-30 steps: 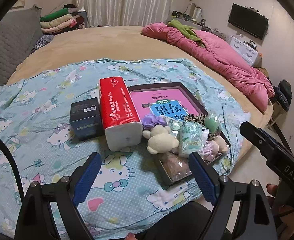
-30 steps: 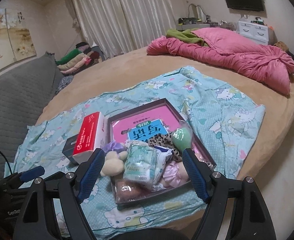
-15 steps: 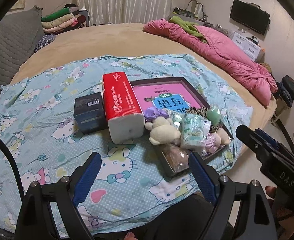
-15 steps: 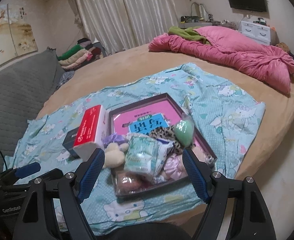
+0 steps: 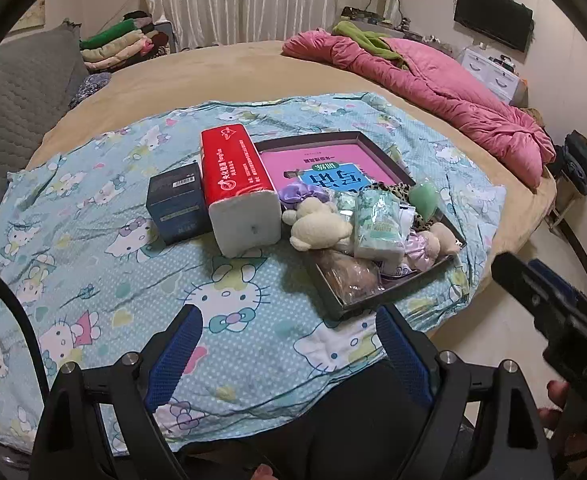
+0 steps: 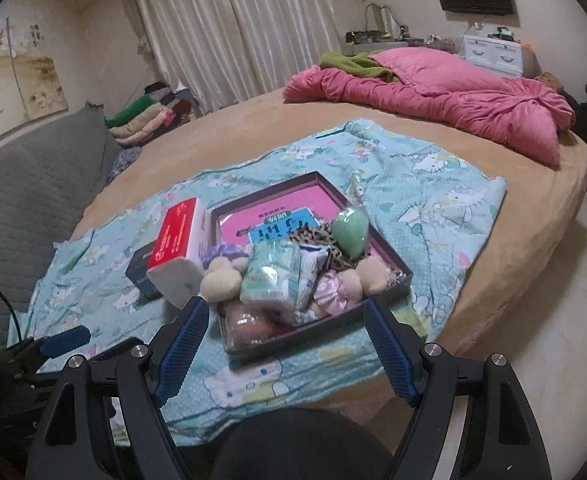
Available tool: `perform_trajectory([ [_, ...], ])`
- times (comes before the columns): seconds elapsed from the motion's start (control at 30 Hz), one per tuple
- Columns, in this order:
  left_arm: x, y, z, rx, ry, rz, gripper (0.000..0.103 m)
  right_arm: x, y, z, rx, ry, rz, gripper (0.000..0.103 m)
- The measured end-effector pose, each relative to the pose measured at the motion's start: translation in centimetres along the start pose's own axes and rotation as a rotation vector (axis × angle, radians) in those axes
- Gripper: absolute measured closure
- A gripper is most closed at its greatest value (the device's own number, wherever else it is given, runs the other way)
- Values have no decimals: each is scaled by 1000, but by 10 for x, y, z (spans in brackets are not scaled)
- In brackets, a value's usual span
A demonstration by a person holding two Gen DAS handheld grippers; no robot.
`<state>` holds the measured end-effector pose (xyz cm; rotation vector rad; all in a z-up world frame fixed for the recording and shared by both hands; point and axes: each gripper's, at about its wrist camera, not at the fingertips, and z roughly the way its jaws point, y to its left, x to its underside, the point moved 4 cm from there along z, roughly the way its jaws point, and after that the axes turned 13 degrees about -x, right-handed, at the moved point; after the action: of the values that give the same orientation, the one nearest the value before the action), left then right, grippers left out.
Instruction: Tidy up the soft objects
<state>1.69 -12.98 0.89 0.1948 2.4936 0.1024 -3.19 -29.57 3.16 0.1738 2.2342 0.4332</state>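
Observation:
A dark shallow tray (image 5: 409,280) (image 6: 317,322) lies on a blue cartoon-cat sheet (image 5: 93,280) (image 6: 433,184) on the bed. Piled in its near end are a cream plush bear (image 5: 319,226) (image 6: 219,282), a green tissue pack (image 5: 377,222) (image 6: 273,276), a purple scrunchie (image 5: 303,194), a green sponge (image 5: 423,198) (image 6: 349,230), leopard cloth and a pink frilly piece (image 6: 329,292). A red tissue pack (image 5: 235,184) (image 6: 179,240) and a dark box (image 5: 177,202) stand left of the tray. My left gripper (image 5: 289,352) and right gripper (image 6: 285,344) are both open and empty, short of the pile.
A pink quilt (image 5: 433,88) (image 6: 433,96) is bunched at the far right of the round tan bed (image 5: 213,72). Folded clothes (image 5: 113,46) lie far left by a grey padded headboard (image 5: 9,96). The floor (image 6: 533,300) drops off right of the bed edge. A pink booklet (image 5: 333,160) fills the tray's far half.
Both views have shifted: the tray and pile now sit slightly farther and higher in each frame. Both grippers stayed open, and nothing on the sheet moved.

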Motion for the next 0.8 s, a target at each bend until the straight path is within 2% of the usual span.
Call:
perform_trajectory([
  [0.4,14,9,-1,-22,9,-37,15,26,8,0,13,41,-41,22],
  [0.8,24,11,3,-37,18,-24,15,32,16,-3,17,56,-53,22],
])
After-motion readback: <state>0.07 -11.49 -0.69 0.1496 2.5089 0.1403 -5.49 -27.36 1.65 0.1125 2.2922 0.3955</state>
